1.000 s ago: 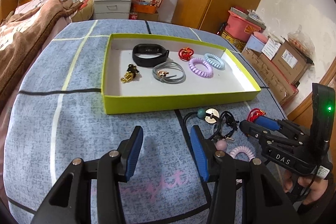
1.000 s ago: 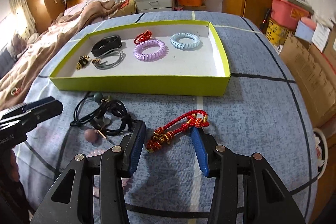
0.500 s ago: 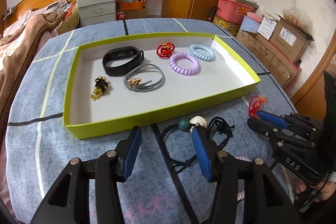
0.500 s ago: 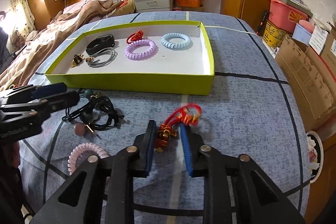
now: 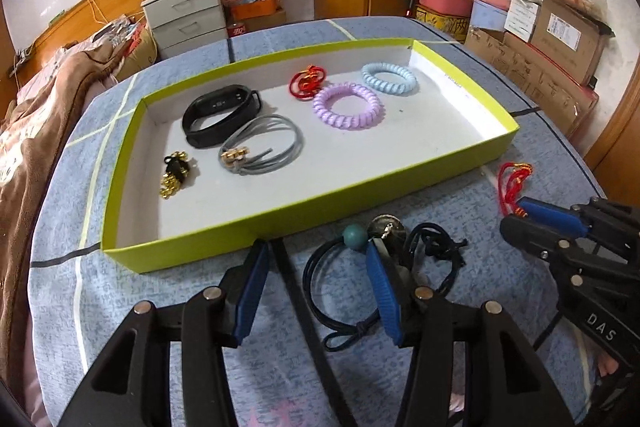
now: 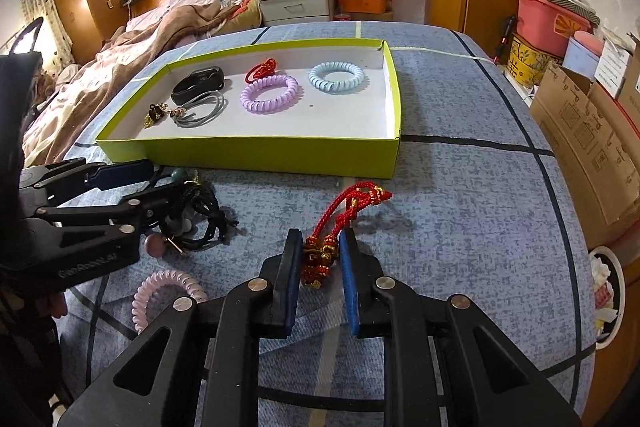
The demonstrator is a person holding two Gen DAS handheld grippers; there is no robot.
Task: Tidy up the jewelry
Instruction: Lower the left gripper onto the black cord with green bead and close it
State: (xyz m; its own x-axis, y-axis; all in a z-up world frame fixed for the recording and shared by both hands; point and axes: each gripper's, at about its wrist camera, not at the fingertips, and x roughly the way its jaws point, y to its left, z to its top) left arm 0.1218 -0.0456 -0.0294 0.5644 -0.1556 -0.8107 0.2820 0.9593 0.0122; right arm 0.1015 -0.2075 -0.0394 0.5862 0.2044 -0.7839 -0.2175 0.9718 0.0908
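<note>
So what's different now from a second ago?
The right tool closed on the red cord bracelet, pinching its beaded end; a second ago its jaws stood wide around it. The left tool moved forward and right, now open over the black cords by the tray. The tray's pieces and the pink coil stayed put.
</note>
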